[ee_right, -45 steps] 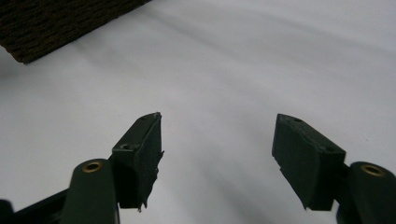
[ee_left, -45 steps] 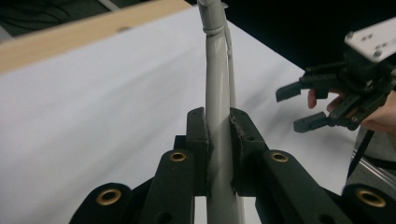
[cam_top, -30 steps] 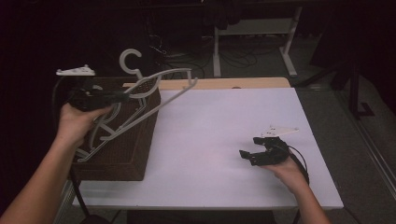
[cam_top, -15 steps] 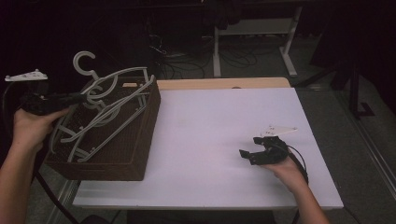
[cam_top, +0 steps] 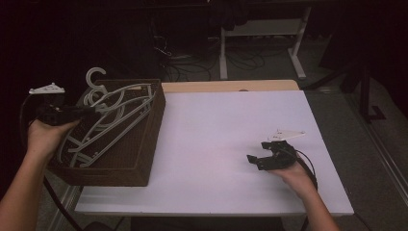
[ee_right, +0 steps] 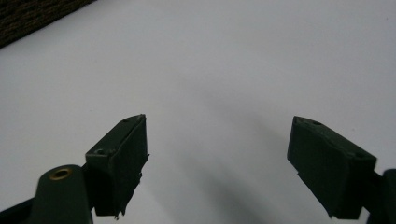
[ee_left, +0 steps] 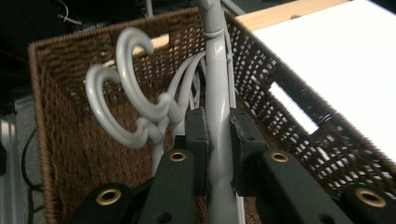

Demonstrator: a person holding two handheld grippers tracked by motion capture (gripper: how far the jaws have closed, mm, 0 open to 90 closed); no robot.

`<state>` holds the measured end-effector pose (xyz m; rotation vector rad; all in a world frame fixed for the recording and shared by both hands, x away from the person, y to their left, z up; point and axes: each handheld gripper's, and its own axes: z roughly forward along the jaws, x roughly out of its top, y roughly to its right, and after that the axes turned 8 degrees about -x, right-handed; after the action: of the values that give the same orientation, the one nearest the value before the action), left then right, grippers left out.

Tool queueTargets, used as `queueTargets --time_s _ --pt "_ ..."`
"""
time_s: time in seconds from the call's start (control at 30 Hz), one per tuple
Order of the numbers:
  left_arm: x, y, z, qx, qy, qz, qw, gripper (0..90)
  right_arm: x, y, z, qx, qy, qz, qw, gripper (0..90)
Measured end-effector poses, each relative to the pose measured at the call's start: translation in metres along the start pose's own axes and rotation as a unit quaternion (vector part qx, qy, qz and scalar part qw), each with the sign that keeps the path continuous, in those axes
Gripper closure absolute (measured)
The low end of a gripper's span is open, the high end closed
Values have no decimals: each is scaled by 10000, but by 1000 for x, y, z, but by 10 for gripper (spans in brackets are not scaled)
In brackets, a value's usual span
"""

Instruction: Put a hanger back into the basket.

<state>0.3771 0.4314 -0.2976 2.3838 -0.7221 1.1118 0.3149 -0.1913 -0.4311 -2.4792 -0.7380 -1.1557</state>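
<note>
While the left gripper [ee_left: 217, 140] clamps a grey plastic hanger [ee_left: 215, 84] over a brown wicker basket [cam_top: 144, 159] holding more hangers [cam_top: 103, 132], the right gripper [cam_top: 262, 153] rests spread wide and empty on the white table [cam_top: 211, 144].

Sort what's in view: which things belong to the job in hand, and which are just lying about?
In the job:
- left gripper, shut on grey hanger
- wicker basket
- other hangers inside it

Lying about:
- right gripper, open over white table
- floor cables

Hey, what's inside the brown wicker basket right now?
The wicker basket holds several pale grey plastic hangers, tangled together, hooks at one end. The left gripper is shut on one hanger's bar. The hangers hide part of the basket's bottom.
</note>
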Motion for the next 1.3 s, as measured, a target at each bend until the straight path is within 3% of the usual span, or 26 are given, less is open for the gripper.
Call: queueTargets --time_s 0.27,0.43,0.47,0.5,0.53,0.57,0.67,0.87,1.07,1.3 --pt "-21 0 31 69 -285 -64 9995 803 0 0 0 -26 -8 4 10000 195" --pt "-29 -3 40 178 -362 -168 9990 785 1 1 -1 -42 8 22 10000 195" --pt "-30 -4 40 147 -307 -214 9992 658 1 1 -1 -39 14 26 10000 196" --pt "-30 -4 39 152 -274 -243 9992 658 1 1 -1 -39 14 26 10000 196" --pt "-30 -4 38 189 -229 -228 9993 602 1 1 -1 -32 16 21 10000 195" --pt "-29 -4 36 149 -181 -224 9995 602 1 1 -1 -32 16 21 10000 195" --pt "-24 -1 32 24 -9 -223 9997 494 1 1 -1 -18 15 32 10000 195" --pt "-5 21 29 -524 343 -97 9980 311 5 0 -4 -3 28 13 10000 182" --pt "7 53 36 -1077 495 85 9929 247 10 1 -11 18 126 1 9999 171" --pt "10 95 49 -1541 535 413 9857 172 15 -1 -22 105 244 -28 9996 150"
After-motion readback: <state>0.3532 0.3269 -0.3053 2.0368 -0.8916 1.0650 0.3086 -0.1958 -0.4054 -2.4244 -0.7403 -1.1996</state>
